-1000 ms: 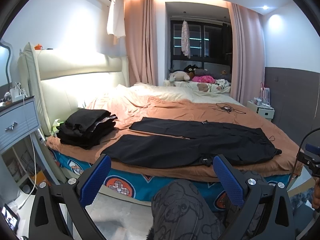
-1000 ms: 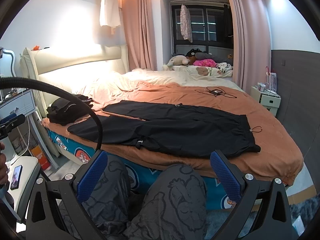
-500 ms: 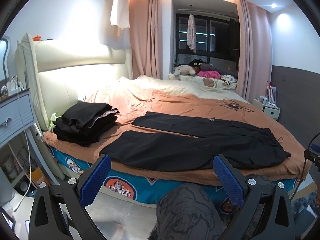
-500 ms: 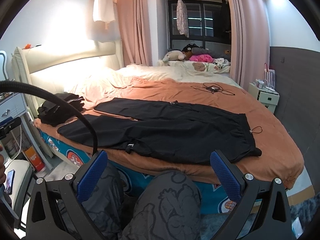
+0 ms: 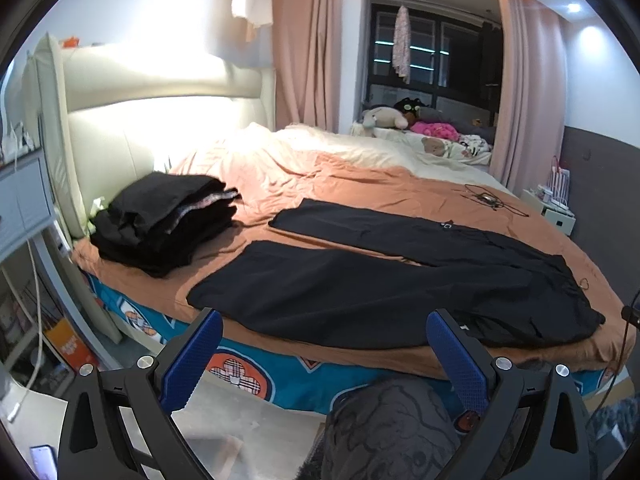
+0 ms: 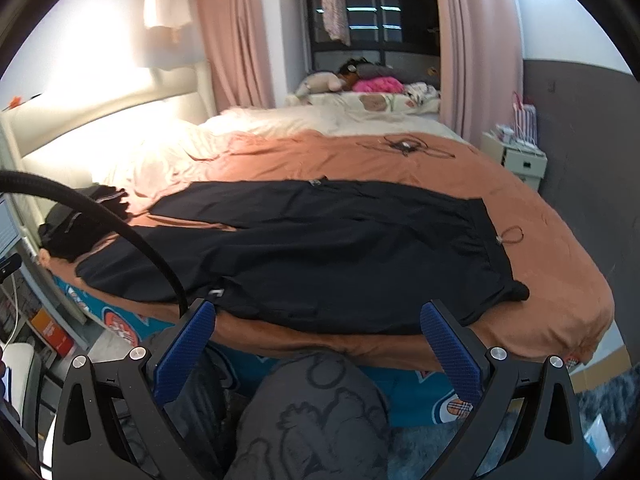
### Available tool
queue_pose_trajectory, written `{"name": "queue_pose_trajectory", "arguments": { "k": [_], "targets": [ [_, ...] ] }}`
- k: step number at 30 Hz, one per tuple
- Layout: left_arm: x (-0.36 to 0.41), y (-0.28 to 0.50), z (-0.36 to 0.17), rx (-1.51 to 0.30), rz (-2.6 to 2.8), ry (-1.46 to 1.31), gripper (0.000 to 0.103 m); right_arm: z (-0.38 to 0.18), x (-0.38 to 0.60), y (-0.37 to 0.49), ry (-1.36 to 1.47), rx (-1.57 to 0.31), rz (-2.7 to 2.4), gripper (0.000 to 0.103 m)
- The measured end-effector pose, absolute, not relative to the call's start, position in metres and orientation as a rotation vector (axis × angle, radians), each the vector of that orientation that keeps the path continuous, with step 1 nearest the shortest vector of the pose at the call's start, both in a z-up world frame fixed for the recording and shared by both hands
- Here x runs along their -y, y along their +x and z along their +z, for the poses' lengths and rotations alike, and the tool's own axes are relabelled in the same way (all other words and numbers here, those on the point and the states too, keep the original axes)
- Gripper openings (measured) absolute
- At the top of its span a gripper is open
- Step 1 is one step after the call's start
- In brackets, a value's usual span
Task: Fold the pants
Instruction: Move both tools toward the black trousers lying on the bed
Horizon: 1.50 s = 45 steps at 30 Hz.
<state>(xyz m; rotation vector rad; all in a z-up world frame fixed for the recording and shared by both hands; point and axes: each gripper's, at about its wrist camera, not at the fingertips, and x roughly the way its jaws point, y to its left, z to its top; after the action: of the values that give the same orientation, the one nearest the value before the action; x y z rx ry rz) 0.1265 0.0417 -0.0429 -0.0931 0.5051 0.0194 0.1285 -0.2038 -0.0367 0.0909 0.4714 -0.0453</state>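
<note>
The wide bed with the orange-brown cover (image 5: 360, 184) carries everything here. On it a pair of long black pants (image 5: 380, 280) lies flat near the front edge, with the two legs spread apart towards the headboard side and the waistband towards the foot of the bed. In the right wrist view the same black pants (image 6: 320, 248) reach almost to the front edge of the cover, and a thin drawstring loop lies just beside the waistband. At the corner near the cream padded headboard (image 5: 152, 120) there is a stack of folded dark clothes (image 5: 164, 216), apart from the leg ends of the pants. A tangle of thin black cable (image 5: 486, 199) rests farther back on the cover, well apart from the pants. Behind the pants the cover is free up to the crumpled pale bedding. Below the front edge a blue patterned bed skirt shows.

The left tool (image 5: 324, 356) hangs in front of the bed edge with its blue-padded fingers wide apart; it holds nothing and touches nothing. The right tool (image 6: 316, 344) is also wide apart and empty, in front of the edge. A knee in grey patterned trousers (image 6: 316, 412) is below and between the fingers.
</note>
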Motion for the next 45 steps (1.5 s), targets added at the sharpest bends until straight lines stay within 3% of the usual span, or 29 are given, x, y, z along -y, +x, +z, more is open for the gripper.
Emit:
{"name": "queue_pose_trajectory", "arguments": {
  "k": [9,24,31,34,45],
  "targets": [
    [-0.066,0.178,-0.078,-0.593,0.067,-0.173,0.102,-0.039,0.221,0.158,0.16,-0.519,-0.089,0.103],
    [-0.113,0.258,-0.144,-0.73,0.133,-0.348,0.09,-0.06,0.264,0.19,0.384,-0.551,-0.097,0.103],
    [-0.131,0.279,-0.177,-0.777,0.138,-0.449,0.081,-0.073,0.289,0.195,0.468,-0.564,-0.13,0.103],
    [-0.134,0.286,-0.184,-0.786,0.137,-0.456,0.073,-0.077,0.302,0.2,0.517,-0.572,-0.155,0.103],
    [-0.172,0.288,-0.2,-0.748,0.181,-0.581,0.072,-0.092,0.322,0.198,0.674,-0.595,-0.218,0.096]
  ]
}}
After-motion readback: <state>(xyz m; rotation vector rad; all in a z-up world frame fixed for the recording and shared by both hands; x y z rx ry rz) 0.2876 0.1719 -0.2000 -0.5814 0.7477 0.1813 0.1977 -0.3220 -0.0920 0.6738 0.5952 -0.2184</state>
